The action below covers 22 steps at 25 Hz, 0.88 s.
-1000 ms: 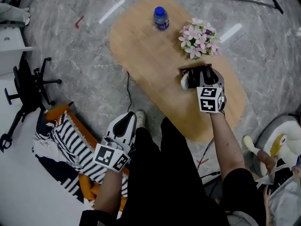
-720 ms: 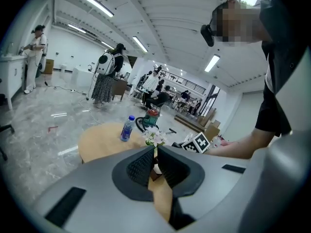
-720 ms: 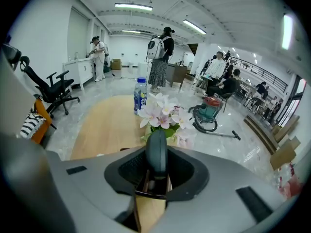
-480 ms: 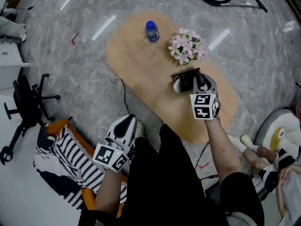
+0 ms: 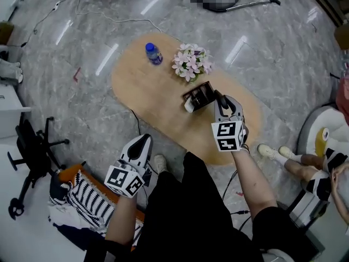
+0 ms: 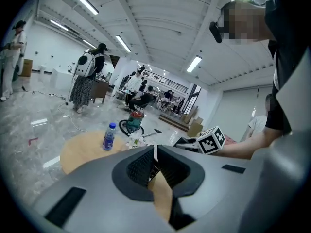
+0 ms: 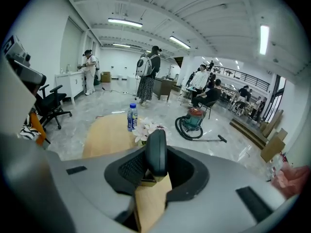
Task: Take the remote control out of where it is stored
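On the floor at the far left stand a black chair and a striped cloth. The left hand-held gripper hangs over the floor just short of the bench, apart from everything on it. Its jaws are together with nothing between them.

On the oval wooden bench, a blue bottle stands upright near the far end. Pink and white flowers sit just to its right. Nearer the person is a dark open holder with a white thing at its near corner.

The right hand-held gripper is just right of the holder, pointing down over the bench. Its jaws have just been closing and are clamped on the remote. The dark, round-ended remote stands upright between the pads, its top above them. The frames do not show whether its lower end is clear of the holder.
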Each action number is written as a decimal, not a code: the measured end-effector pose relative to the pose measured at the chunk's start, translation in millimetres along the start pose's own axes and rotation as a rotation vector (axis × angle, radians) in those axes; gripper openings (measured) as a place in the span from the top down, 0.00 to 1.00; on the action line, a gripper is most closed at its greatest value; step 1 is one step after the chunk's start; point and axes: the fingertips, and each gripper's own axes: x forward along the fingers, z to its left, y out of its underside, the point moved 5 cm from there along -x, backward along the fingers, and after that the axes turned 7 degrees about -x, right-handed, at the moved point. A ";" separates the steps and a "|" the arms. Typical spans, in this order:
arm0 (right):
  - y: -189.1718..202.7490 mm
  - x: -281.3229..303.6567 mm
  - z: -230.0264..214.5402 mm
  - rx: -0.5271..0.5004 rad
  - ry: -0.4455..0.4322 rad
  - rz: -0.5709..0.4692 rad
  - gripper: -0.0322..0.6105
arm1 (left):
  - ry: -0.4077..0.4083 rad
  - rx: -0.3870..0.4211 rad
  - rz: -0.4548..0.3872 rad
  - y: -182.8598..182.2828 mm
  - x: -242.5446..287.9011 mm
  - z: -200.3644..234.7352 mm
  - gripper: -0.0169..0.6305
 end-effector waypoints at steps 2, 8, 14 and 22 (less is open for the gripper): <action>11.2 -16.5 -8.3 0.005 0.024 0.007 0.78 | 0.038 0.016 0.021 -0.4 10.4 -9.1 0.93; 72.5 -36.7 -30.3 0.014 0.072 0.094 0.78 | 0.121 0.050 0.075 8.8 49.4 -38.2 0.93; 137.7 -34.8 -36.5 0.023 0.057 0.207 0.78 | 0.145 0.056 0.140 29.7 72.5 -55.1 0.93; 197.6 -10.7 -34.7 -0.045 0.010 0.333 0.78 | 0.140 0.017 0.182 61.8 89.3 -58.1 0.93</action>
